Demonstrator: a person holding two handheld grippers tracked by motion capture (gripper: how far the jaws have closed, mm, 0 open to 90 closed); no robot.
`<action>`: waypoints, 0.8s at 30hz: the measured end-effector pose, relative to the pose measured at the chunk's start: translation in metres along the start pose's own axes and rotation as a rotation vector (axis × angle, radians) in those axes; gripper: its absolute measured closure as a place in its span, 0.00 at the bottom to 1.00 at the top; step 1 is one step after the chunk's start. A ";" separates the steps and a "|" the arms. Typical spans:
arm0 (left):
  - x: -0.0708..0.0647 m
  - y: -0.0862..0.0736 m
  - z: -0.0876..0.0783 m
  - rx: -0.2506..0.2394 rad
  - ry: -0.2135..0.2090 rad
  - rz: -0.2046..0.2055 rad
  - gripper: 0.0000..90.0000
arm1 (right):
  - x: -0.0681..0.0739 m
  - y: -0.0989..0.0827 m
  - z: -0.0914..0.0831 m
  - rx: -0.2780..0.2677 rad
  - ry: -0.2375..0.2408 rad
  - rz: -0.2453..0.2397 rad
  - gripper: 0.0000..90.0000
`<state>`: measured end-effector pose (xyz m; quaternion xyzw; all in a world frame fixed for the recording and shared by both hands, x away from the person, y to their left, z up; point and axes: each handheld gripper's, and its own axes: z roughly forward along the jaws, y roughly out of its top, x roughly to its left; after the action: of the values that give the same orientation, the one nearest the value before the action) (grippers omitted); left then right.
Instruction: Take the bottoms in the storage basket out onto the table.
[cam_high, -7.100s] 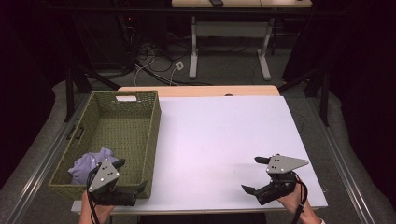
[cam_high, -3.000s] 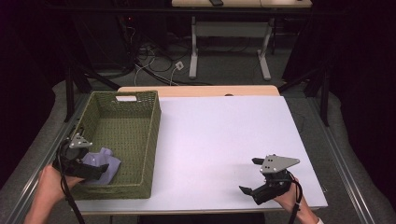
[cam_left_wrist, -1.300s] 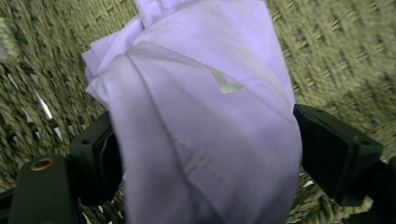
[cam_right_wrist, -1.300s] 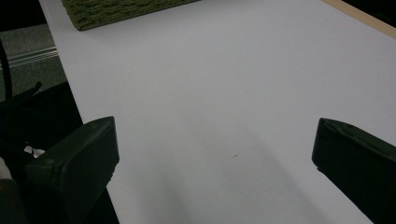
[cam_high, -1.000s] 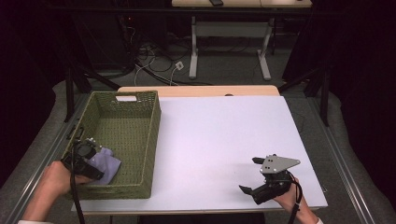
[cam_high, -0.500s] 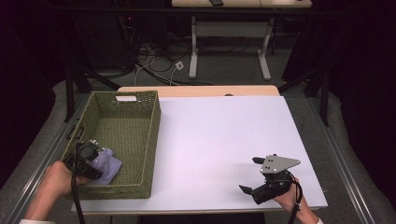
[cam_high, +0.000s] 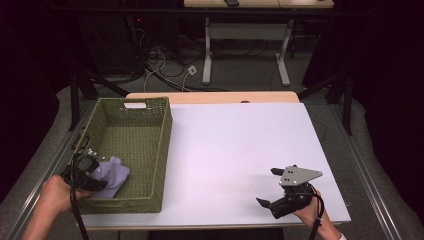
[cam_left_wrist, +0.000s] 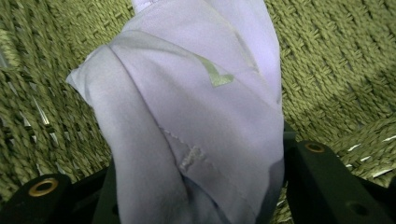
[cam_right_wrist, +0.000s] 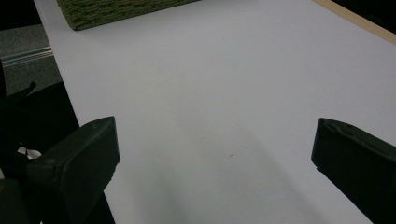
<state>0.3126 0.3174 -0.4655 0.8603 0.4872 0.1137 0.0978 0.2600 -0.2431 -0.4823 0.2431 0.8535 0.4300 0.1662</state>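
A lavender cloth (cam_high: 114, 175) lies bunched in the near left corner of a green woven basket (cam_high: 165, 145). My left gripper (cam_high: 97, 177) reaches over the basket's left wall and is shut on the cloth. In the left gripper view the cloth (cam_left_wrist: 196, 116) bulges up between the two black jaws of the left gripper (cam_left_wrist: 187, 186), above the basket's woven floor (cam_left_wrist: 336, 56). My right gripper (cam_high: 267, 186) rests at the near right of the white table (cam_high: 240, 145), open with nothing between its fingers. In its own view the right gripper (cam_right_wrist: 215, 154) faces bare tabletop.
The basket takes up the table's left side, and its near corner (cam_right_wrist: 116, 9) appears far off in the right gripper view. A wooden strip (cam_high: 210, 96) runs along the table's far edge. Desk legs and cables stand on the floor beyond.
The left hand has shifted only slightly at the basket's near left corner, with the cloth gathered at its jaws. The right gripper has kept still.
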 end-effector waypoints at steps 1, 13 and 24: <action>0.000 0.000 -0.001 -0.009 0.002 -0.001 0.64 | 0.000 0.000 0.000 0.000 0.000 0.001 0.01; -0.003 0.002 -0.010 -0.071 0.020 0.007 0.64 | 0.000 0.000 -0.001 -0.007 0.005 -0.007 0.01; -0.006 0.003 -0.016 -0.131 0.038 0.014 0.64 | -0.001 -0.001 -0.001 -0.009 0.009 -0.006 0.00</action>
<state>0.3075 0.3119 -0.4497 0.8531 0.4745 0.1623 0.1441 0.2599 -0.2444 -0.4822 0.2377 0.8531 0.4343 0.1646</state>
